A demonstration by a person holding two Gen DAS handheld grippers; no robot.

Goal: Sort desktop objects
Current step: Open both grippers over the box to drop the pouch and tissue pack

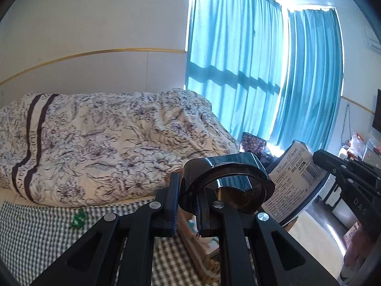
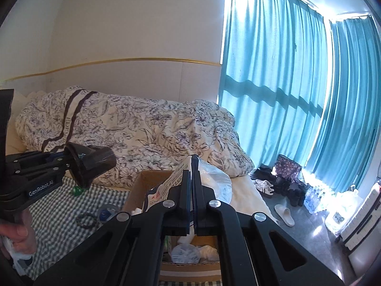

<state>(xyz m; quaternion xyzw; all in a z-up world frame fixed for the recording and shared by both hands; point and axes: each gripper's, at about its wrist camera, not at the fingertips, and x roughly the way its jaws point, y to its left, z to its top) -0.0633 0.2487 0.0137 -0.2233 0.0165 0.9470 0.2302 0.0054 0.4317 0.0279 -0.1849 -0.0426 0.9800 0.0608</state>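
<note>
The left gripper [image 1: 187, 205] is clamped on the rim of a dark, glossy cup [image 1: 226, 186]: one finger sits outside the wall, the other inside, and the cup is held up off the bed, tipped on its side. In the right wrist view the same cup [image 2: 91, 164] hangs at nine o'clock, above the checked cloth [image 2: 59, 217].

The right gripper [image 2: 191, 190] is nearly closed, its pads pinching a tissue pack [image 2: 166, 188] with only a thin slit between them. The pack is lifted above a cardboard box [image 2: 145, 181] that stands on the bed just under the fingers. In the left wrist view the pack [image 1: 293, 181] shows at three o'clock, its "Tissue Paper" label and barcode facing the camera, with the right gripper [image 1: 328, 164] at its edge.

Inside the box lie crumpled plastic bags [image 2: 185, 253] and white scraps. On the cloth at eight o'clock from the box are a dark ring-shaped thing [image 2: 87, 219] and a small blue-and-clear item [image 2: 106, 212], too blurred to name. A small green object [image 1: 77, 219] lies farther out on the cloth.

Behind these a floral quilt [image 1: 95, 143] is heaped across the bed. Beyond, at one to three o'clock, teal curtains [image 2: 297, 95] hang over a bright window, with shoes [image 2: 273, 186] and a slipper [image 2: 284, 213] on the floor below.
</note>
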